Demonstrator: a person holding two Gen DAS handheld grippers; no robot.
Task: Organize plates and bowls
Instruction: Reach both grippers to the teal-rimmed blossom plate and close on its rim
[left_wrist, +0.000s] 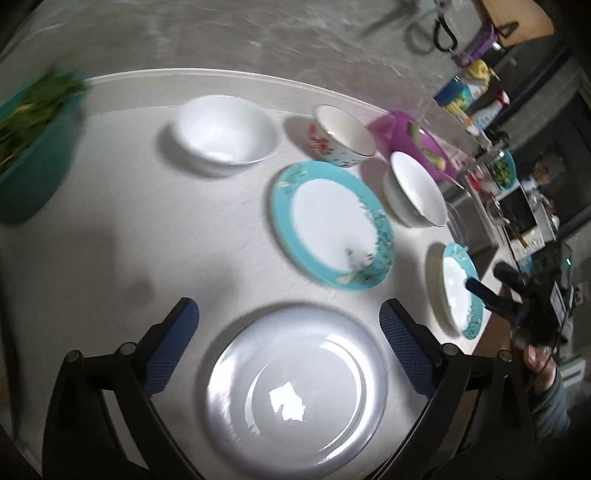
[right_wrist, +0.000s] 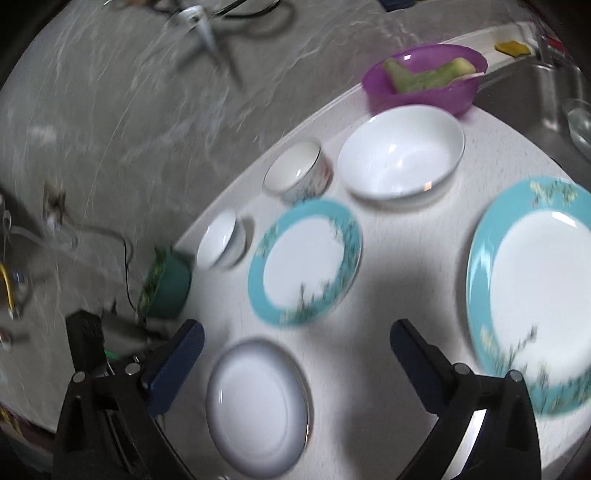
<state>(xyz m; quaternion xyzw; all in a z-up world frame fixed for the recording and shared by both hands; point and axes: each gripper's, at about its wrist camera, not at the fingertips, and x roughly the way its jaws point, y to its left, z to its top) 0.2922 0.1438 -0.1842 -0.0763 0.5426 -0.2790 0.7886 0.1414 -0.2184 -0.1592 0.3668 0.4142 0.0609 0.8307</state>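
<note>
Left wrist view: left tongs (left_wrist: 288, 332) spread wide, empty, over the white plate (left_wrist: 295, 387) on the surface (left_wrist: 129, 240). Right tongs (right_wrist: 295, 347) are also apart; teal plate (right_wrist: 304, 262) just ahead. Probably stiff, slick, breakable, so grab rims.

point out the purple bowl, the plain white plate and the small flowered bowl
purple bowl (right_wrist: 424, 94), right wrist view, front wall
plain white plate (left_wrist: 295, 391), left wrist view, centre of its well
small flowered bowl (left_wrist: 332, 147), left wrist view, painted outer side
</note>
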